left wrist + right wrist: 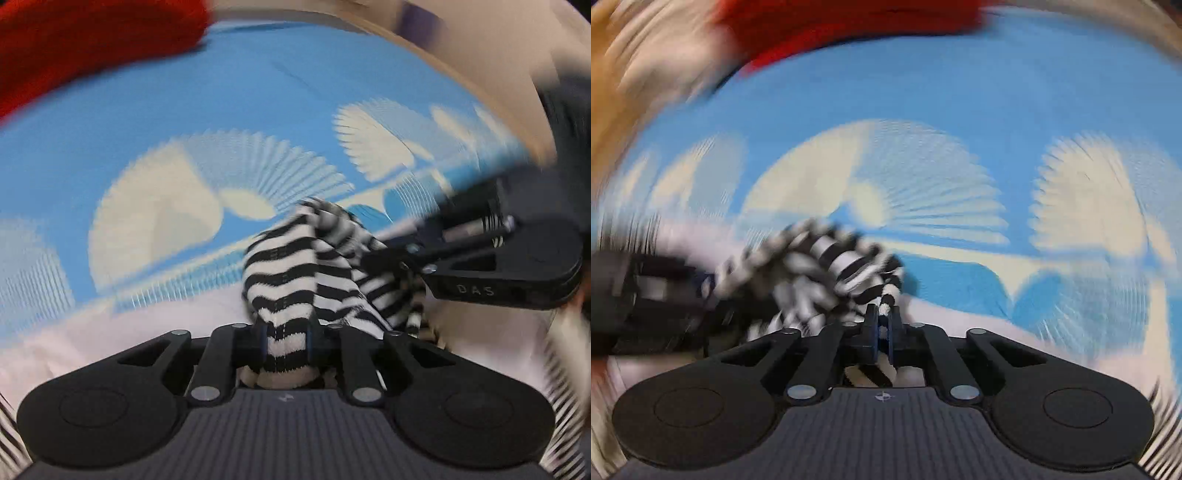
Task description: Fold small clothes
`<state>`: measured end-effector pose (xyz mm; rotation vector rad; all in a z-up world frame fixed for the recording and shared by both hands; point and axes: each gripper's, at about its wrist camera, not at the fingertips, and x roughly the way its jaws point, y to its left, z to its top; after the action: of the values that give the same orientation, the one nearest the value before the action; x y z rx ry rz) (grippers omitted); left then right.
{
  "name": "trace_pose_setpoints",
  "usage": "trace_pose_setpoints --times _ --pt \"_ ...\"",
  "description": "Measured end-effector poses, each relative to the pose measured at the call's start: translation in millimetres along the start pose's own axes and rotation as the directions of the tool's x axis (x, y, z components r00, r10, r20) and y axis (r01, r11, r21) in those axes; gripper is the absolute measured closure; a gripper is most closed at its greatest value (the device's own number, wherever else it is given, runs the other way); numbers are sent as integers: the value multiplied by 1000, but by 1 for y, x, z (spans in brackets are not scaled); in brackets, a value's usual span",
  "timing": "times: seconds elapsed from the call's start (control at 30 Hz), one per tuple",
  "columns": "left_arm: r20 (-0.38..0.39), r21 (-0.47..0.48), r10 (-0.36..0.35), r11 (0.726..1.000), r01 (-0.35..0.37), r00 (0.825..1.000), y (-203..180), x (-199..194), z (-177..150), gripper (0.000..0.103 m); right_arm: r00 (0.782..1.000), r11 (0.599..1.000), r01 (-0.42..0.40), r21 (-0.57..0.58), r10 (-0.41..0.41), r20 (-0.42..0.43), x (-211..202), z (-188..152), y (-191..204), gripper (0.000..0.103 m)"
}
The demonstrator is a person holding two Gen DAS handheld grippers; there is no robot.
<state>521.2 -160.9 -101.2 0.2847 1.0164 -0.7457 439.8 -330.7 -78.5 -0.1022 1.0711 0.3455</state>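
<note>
A small black-and-white striped garment [295,266] hangs bunched between both grippers, above a blue cloth with cream fan shapes. My left gripper [286,341] is shut on a thick fold of it. In the left wrist view the right gripper [388,258] comes in from the right and holds the same garment. In the right wrist view my right gripper [882,325] is shut on a thin edge of the striped garment [846,266], and the left gripper's body shows blurred at the far left. Both views are smeared by motion.
The blue patterned cloth [258,110] covers the surface, with a pale pink stretch [129,332] nearer me. A red cloth [74,48] lies at the far left in the left wrist view; the red cloth [849,26] lies along the top in the right wrist view.
</note>
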Motion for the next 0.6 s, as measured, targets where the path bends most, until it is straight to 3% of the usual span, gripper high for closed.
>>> trace_pose_setpoints --times 0.07,0.1,0.13,0.17,0.2,0.23,0.27,0.3,0.33,0.37,0.4,0.5,0.57,0.6 --pt "53 -3 62 998 -62 997 1 -2 20 88 998 998 57 -40 -55 41 -5 19 1 100" --pt "135 -63 145 988 -138 980 7 -6 36 82 976 986 166 15 -166 142 -14 38 -8 99" --pt "249 -149 249 965 -217 936 14 -12 49 62 915 955 275 108 -294 277 -25 55 -17 99" --pt "386 -265 388 916 -302 837 22 -21 58 39 831 915 338 219 -400 386 -36 65 -24 96" --pt "455 -366 500 860 -357 737 25 -27 61 0 712 859 378 347 -509 485 -51 71 -29 79" --pt "506 -457 594 800 -389 626 27 -34 58 0 671 838 394 377 -542 505 -56 75 -30 60" --pt "530 -505 635 769 -393 562 28 -39 54 0 670 838 394 377 -543 507 -60 75 -30 23" --pt "524 -513 632 769 -380 571 32 -42 51 0 670 845 385 371 -533 518 -63 67 -29 15" --pt "511 -502 602 789 -355 614 38 -44 45 0 666 853 378 360 -521 534 -64 56 -28 16" --pt "497 -480 555 816 -321 667 44 -44 35 0 679 863 374 339 -504 534 -61 44 -28 16" --pt "484 -467 527 831 -303 699 48 -45 22 0 708 872 368 321 -487 511 -57 30 -28 16" --pt "411 -458 492 839 -293 768 57 -44 -29 0 792 893 316 319 -434 430 -45 -23 -32 16" --pt "349 -477 476 832 -284 807 66 -49 -67 0 832 903 251 348 -385 399 -48 -60 -28 16" --pt "321 -492 476 823 -286 819 69 -56 -85 0 850 907 210 365 -354 390 -59 -77 -23 16"
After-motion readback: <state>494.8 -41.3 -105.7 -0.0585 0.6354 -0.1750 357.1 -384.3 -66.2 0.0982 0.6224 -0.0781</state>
